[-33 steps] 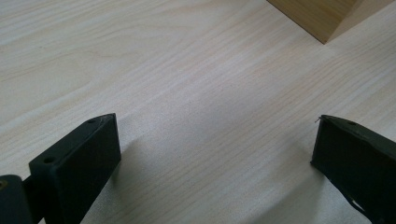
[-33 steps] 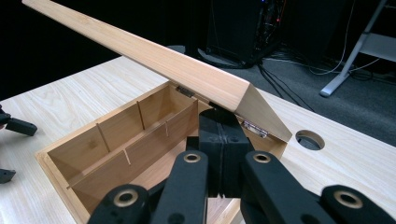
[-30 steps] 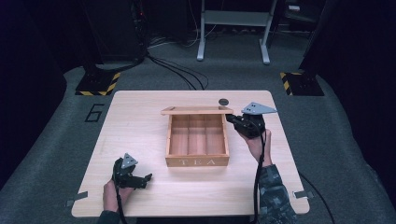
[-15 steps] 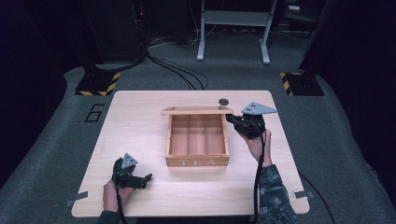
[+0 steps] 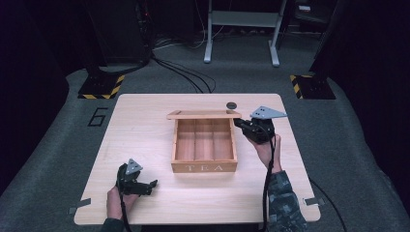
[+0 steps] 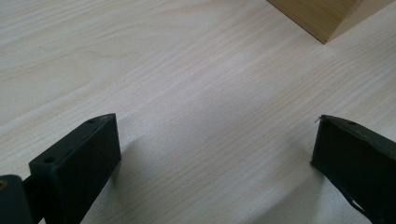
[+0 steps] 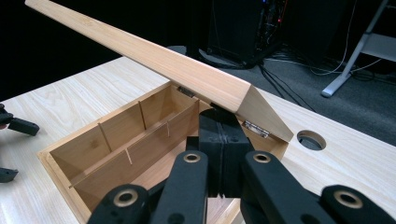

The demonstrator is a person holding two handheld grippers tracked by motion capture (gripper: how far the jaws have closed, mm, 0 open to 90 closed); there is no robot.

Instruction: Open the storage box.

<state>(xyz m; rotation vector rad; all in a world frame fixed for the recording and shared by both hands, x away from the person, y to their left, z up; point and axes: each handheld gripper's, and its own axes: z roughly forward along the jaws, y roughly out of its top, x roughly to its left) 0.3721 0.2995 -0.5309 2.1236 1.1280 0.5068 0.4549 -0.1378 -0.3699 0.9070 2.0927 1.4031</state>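
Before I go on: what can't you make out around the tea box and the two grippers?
- Tea box floor under the lid: hidden in the right gripper view by the right gripper and the raised lid.
- Box in the left gripper view: cut off by the top edge, one corner visible.
- Left gripper jaw gap: too small in the high view.

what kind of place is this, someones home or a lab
Most likely a lab or recording studio, not a home. A light wooden table stands on grey carpet marked with a 6; hazard-striped stand bases and loose cables sit behind it. The walls are dark.
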